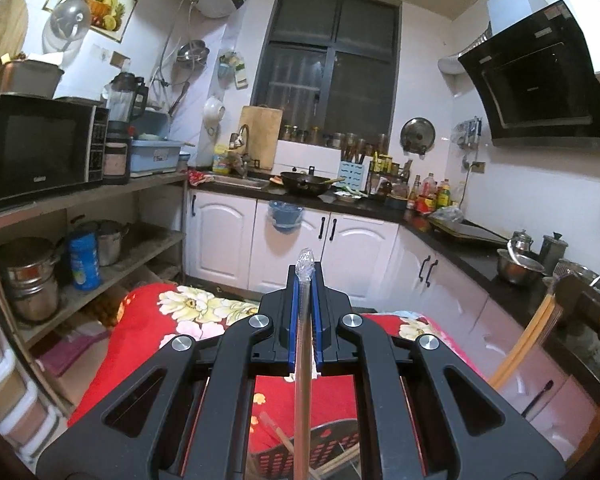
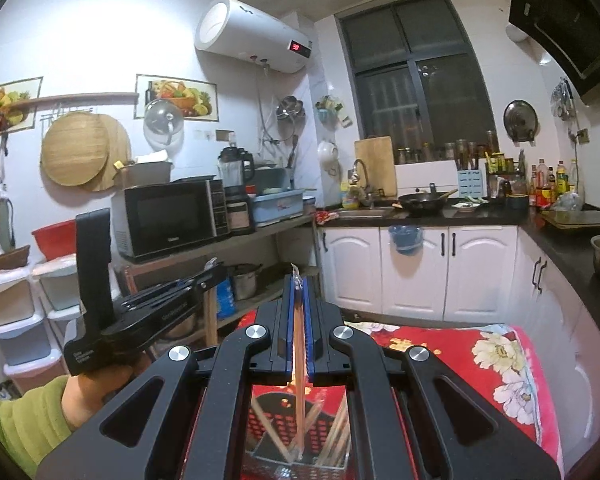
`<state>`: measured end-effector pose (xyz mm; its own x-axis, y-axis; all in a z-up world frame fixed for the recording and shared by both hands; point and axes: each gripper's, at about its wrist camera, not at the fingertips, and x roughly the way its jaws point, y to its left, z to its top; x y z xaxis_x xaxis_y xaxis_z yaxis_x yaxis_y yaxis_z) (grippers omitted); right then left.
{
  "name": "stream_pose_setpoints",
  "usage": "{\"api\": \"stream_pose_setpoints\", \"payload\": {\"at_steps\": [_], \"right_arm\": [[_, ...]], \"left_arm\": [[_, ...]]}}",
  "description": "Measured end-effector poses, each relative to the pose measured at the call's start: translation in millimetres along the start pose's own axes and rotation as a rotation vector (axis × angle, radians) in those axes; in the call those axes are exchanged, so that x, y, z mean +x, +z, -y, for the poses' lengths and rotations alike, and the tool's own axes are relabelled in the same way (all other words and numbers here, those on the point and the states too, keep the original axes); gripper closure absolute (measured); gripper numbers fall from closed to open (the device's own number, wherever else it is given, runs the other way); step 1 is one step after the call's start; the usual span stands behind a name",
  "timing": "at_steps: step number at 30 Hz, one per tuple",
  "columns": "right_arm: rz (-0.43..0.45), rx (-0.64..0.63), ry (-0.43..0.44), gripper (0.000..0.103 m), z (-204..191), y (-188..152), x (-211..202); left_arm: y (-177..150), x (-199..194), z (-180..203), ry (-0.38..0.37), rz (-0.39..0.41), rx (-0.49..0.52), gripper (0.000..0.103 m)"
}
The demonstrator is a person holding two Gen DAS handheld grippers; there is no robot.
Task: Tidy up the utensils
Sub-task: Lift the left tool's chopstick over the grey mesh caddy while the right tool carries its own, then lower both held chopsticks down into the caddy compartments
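Note:
My left gripper (image 1: 304, 280) is shut on a plastic-wrapped pair of chopsticks (image 1: 302, 344), held upright between the blue pads; its crinkled wrapper tip sticks out above the fingers. My right gripper (image 2: 299, 286) is shut on another wrapped pair of chopsticks (image 2: 299, 356), also upright. Below both grippers a dark perforated basket (image 2: 268, 436) holds several more wrapped chopsticks; it also shows in the left wrist view (image 1: 332, 440). The left gripper body (image 2: 148, 312) shows at the left of the right wrist view, and the right gripper's chopsticks (image 1: 524, 344) at the right of the left wrist view.
The basket rests on a red floral cloth (image 1: 148, 344) covering a table. White cabinets (image 1: 220, 236) and a dark counter with a wok (image 1: 308, 182) lie ahead. A shelf with a microwave (image 1: 40, 148) and pots stands at the left.

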<state>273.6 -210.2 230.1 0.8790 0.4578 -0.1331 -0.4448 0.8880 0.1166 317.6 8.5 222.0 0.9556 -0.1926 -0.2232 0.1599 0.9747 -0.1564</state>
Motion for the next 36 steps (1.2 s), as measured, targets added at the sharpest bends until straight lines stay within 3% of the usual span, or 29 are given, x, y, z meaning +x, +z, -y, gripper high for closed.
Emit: {"api": "stream_pose_setpoints", "payload": {"at_steps": [9,22,36], "right_arm": [[-0.029,0.006,-0.023,0.099,9,-26,27],[-0.086,0.042,0.028,0.099,15,-66,57],[-0.144,0.068,0.049,0.098,19,-91,77]], "left_arm": [[-26,19,-8,0.044,-0.012,0.002,0.099],[-65,44,-2,0.024,-0.108,0.026,0.099],[-84,53,1,0.007,-0.146,0.047,0.099]]}}
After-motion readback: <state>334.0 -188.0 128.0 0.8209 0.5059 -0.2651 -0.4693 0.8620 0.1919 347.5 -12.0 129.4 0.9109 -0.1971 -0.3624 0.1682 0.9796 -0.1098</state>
